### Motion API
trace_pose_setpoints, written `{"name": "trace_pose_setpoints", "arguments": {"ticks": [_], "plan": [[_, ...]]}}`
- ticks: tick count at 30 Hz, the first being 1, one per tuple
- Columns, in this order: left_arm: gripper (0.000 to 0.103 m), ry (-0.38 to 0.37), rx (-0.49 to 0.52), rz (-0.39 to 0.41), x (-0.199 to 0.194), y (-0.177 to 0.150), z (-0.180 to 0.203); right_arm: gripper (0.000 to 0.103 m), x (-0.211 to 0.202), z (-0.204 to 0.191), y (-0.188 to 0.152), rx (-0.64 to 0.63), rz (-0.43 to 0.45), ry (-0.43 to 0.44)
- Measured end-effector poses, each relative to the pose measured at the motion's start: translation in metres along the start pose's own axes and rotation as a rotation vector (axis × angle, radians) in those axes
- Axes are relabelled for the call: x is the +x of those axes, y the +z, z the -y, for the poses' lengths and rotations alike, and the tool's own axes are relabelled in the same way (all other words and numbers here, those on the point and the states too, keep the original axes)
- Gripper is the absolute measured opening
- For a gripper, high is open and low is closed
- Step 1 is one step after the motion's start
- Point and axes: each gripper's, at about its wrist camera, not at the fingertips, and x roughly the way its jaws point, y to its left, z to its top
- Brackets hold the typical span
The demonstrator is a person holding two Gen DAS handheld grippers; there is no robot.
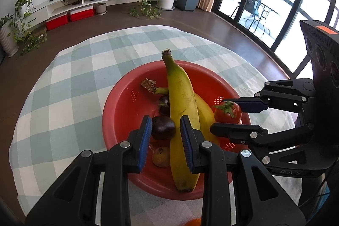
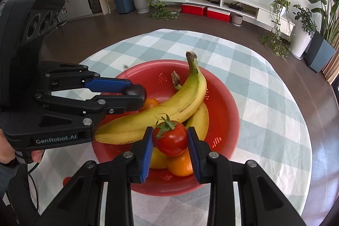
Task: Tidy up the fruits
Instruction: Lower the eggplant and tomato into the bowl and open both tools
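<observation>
Right wrist view: right gripper (image 2: 170,137) clamped on tomato (image 2: 171,138) over red bowl (image 2: 224,111) holding bananas (image 2: 169,107). Left gripper (image 1: 165,132) pinches dark round fruit (image 1: 163,127) above same bowl

Black plastic gripper bodies are fitted with ribbed blue finger pads (image 1: 145,143), silver screws (image 2: 128,154), and white "GenRobot.AI" lettering (image 2: 56,139).

The table (image 1: 63,88) is round and draped in a pale green-and-white check cloth (image 2: 264,99); a red bowl (image 1: 118,111) sits directly on the cloth, toward the near edge; an orange (image 1: 193,222) lies on the cloth at the near rim, mostly cut off.
</observation>
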Motion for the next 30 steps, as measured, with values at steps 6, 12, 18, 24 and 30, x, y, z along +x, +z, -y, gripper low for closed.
{"name": "trace_pose_setpoints", "arguments": {"ticks": [6,12,18,24,30], "plan": [[0.026,-0.003,-0.008,-0.001,0.007,-0.006,-0.003,0.034,0.008,-0.002,0.0,-0.025,-0.008,-0.026],[0.026,-0.01,-0.009,0.009,0.004,-0.009,-0.004,0.034,0.009,-0.001,-0.001,-0.019,-0.005,-0.03],[0.026,-0.009,-0.026,0.03,-0.004,-0.015,-0.005,0.034,0.007,0.001,-0.001,-0.004,-0.002,-0.029],[0.046,-0.001,-0.064,0.08,-0.03,-0.025,-0.005,0.053,-0.011,-0.001,-0.008,0.007,0.033,-0.045],[0.088,0.013,-0.085,0.116,-0.064,-0.055,0.0,0.079,-0.052,-0.003,-0.04,0.068,0.105,-0.032]]}}
